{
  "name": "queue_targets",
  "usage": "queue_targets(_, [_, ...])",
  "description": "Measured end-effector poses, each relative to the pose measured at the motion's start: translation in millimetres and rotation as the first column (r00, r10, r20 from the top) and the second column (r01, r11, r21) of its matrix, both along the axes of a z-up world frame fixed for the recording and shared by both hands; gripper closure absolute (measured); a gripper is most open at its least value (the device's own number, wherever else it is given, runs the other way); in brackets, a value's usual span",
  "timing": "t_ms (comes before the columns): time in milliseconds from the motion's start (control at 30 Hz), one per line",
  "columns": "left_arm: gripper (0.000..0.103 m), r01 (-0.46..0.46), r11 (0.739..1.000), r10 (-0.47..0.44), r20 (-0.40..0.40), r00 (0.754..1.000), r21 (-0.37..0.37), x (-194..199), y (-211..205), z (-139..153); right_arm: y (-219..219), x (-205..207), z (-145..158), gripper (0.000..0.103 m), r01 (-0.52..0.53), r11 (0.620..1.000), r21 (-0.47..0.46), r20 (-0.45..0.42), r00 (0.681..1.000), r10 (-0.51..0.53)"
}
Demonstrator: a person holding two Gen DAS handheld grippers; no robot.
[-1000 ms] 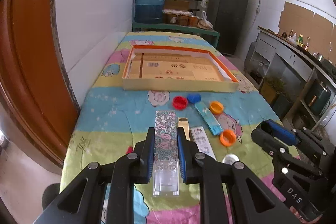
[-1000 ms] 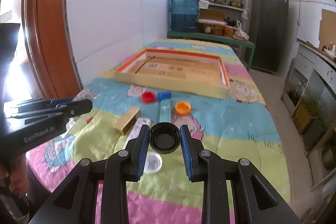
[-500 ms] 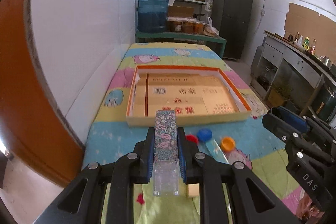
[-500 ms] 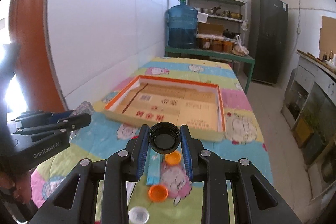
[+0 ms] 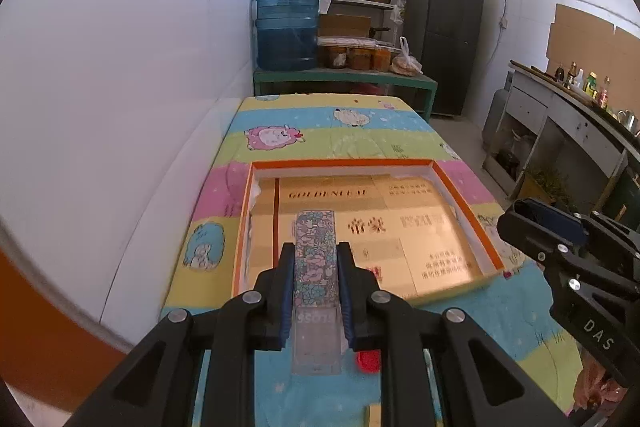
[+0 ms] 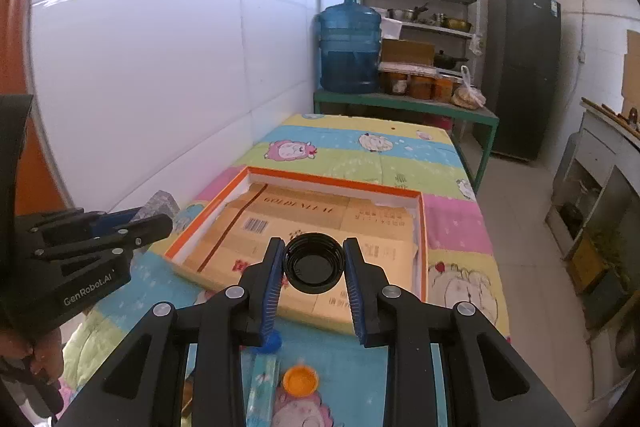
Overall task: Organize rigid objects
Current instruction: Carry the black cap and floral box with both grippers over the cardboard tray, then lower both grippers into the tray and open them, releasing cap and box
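Note:
My left gripper [image 5: 314, 259] is shut on a long clear box with a floral print [image 5: 314, 263] and holds it above the near left part of the orange-rimmed cardboard tray [image 5: 466, 201]. My right gripper [image 6: 314, 263] is shut on a black round cap [image 6: 314, 264], open side toward me, above the tray's near edge [image 6: 423, 239]. The left gripper also shows at the left of the right wrist view [image 6: 156, 223]. The right gripper shows at the right of the left wrist view [image 5: 532, 223].
On the cartoon tablecloth [image 6: 360, 151] near the tray lie a red cap [image 5: 369, 361], a blue cap [image 6: 274, 341], an orange cap [image 6: 301, 379] and a blue slim box [image 6: 262, 387]. A white wall runs along the left. A water jug [image 5: 287, 27] and shelves stand beyond the table.
Both grippers have moved forward with their objects, from above the loose caps near the table's front to above the tray. Both grips are unchanged.

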State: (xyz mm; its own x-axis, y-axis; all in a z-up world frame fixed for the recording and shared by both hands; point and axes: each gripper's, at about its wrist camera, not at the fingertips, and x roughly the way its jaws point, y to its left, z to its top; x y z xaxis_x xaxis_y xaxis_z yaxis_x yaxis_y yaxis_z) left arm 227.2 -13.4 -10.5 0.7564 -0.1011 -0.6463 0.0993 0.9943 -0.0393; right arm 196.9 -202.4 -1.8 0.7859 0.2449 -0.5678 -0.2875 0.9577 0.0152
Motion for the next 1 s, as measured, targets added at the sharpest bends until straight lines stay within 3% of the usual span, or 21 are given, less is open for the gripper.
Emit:
queue_targets(500, [0.083,-0.061,0.998,0.062,-0.065,0.996,0.015,86,-10,-28,-8,84,-26,0.073,0.009,1.0,-0.005,-0.082,0.997,-0.009])
queue_targets(1000, [0.083,-0.086,0.995,0.091,-0.14,0.986,0.041,134,-11,-67,-6,135,-60,0.073,0.005,1.0,0.003,-0.156,0.988,-0.004])
